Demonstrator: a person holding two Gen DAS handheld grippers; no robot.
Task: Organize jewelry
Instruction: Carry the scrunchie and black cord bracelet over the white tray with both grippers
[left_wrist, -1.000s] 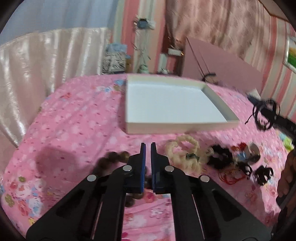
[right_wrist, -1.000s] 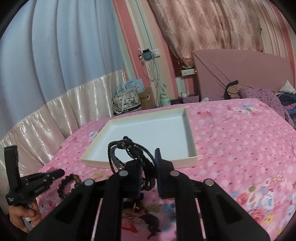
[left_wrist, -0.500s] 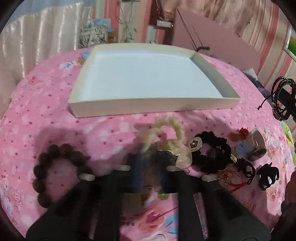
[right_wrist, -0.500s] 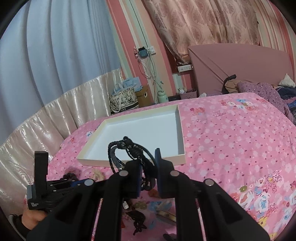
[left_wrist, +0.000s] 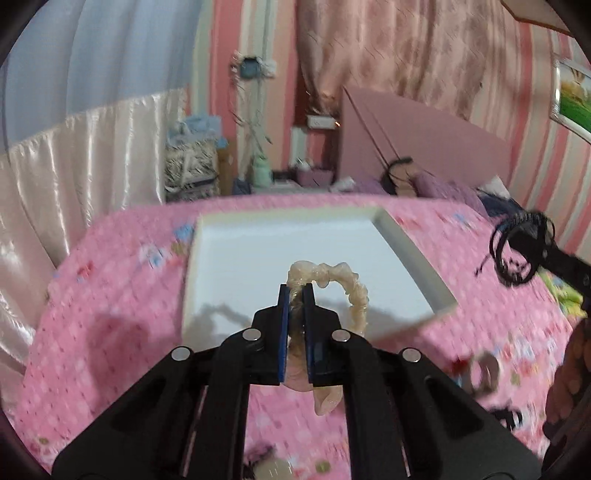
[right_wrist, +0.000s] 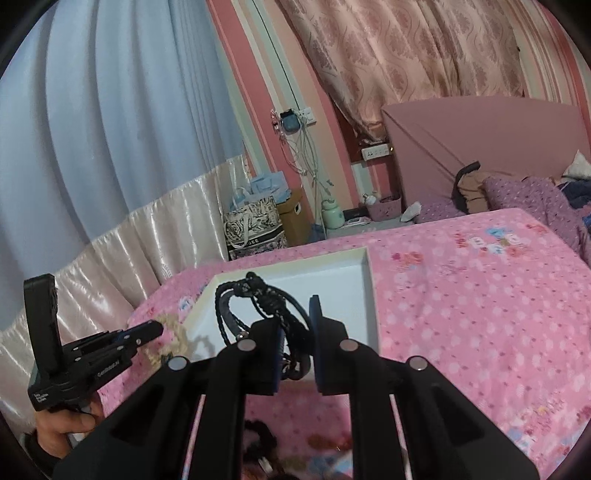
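Note:
My left gripper (left_wrist: 296, 291) is shut on a cream ruffled scrunchie (left_wrist: 341, 286), which hangs in the air in front of the white shallow tray (left_wrist: 258, 273) on the pink bedspread. In the right wrist view the same gripper (right_wrist: 155, 326) shows at the left with the scrunchie (right_wrist: 173, 332) beside the tray's near corner. My right gripper (right_wrist: 295, 321) is shut on a bundle of black cord bracelets (right_wrist: 255, 299), lifted over the tray's (right_wrist: 343, 291) front edge. In the left wrist view that bundle (left_wrist: 517, 247) appears at the far right.
Other loose pieces stay on the bedspread at the lower right, among them a ring-shaped item (left_wrist: 484, 373) and a dark clip (left_wrist: 509, 417). A dark hair tie (right_wrist: 258, 432) lies below my right gripper. A person's hand (right_wrist: 62, 424) holds the left gripper. Bags (right_wrist: 255, 229) stand beyond the bed.
My left gripper dipped to the cream scrunchie, closed on it and lifted it toward the tray. The right gripper rose a little with the black bracelets still in it.

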